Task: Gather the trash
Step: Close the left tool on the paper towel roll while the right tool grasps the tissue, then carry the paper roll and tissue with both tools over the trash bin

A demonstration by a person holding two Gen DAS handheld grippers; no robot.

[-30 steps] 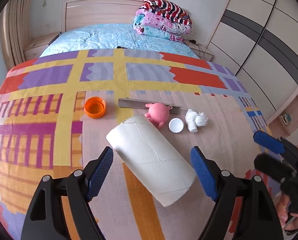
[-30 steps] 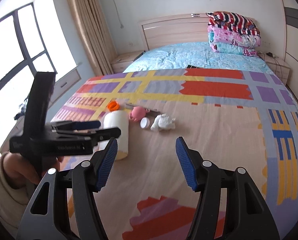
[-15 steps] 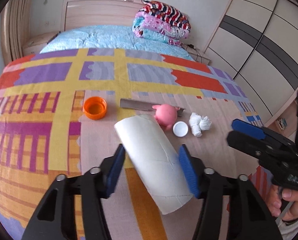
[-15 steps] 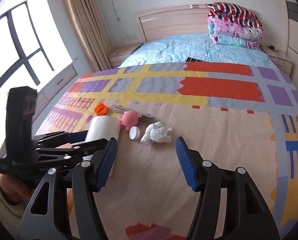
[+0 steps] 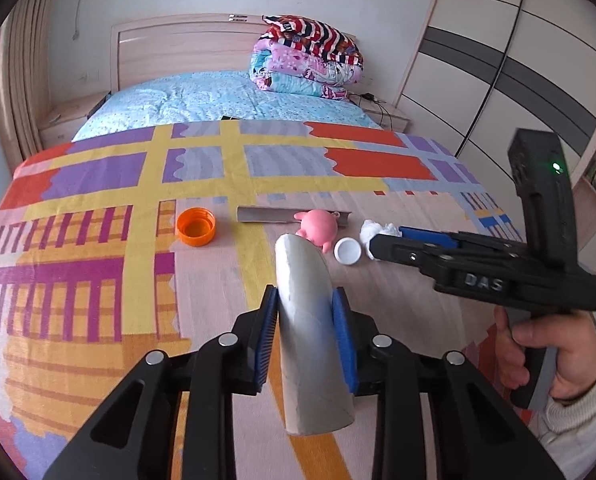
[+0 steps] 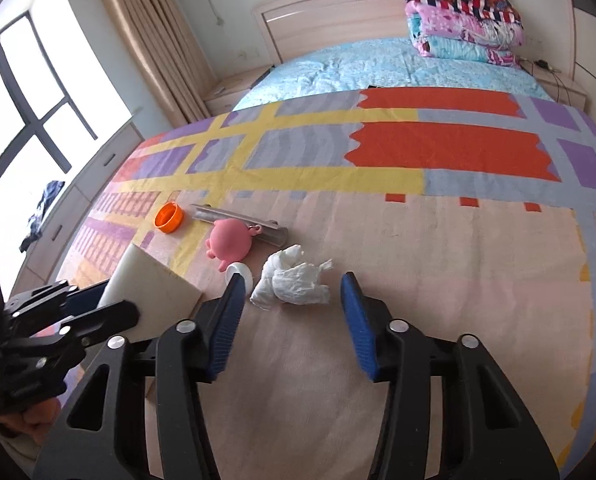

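A white paper tube point(image 5: 309, 360) lies on the patterned bedspread point(image 5: 98, 280), squeezed flat between the blue pads of my left gripper point(image 5: 305, 296), whose jaws are closing on it. In the right wrist view the same tube point(image 6: 150, 284) and left gripper point(image 6: 106, 304) show at the left. A crumpled white tissue point(image 6: 290, 276) lies just ahead of and between the fingertips of my right gripper point(image 6: 293, 284); its jaws are closing and the pads do not touch the tissue. In the left wrist view the right gripper point(image 5: 389, 238) reaches the tissue point(image 5: 367, 230).
An orange cap point(image 5: 196, 227), a grey flat strip point(image 5: 266, 215), a pink round toy point(image 5: 317, 228) and a small white cap point(image 5: 347, 251) lie behind the tube. Folded quilts point(image 5: 305, 58) are stacked at the headboard. A wardrobe point(image 5: 517, 80) stands right, a window point(image 6: 18, 100) left.
The left jaws narrowed around the tube and flattened it. The right gripper came forward and down to the tissue, and its jaws narrowed.
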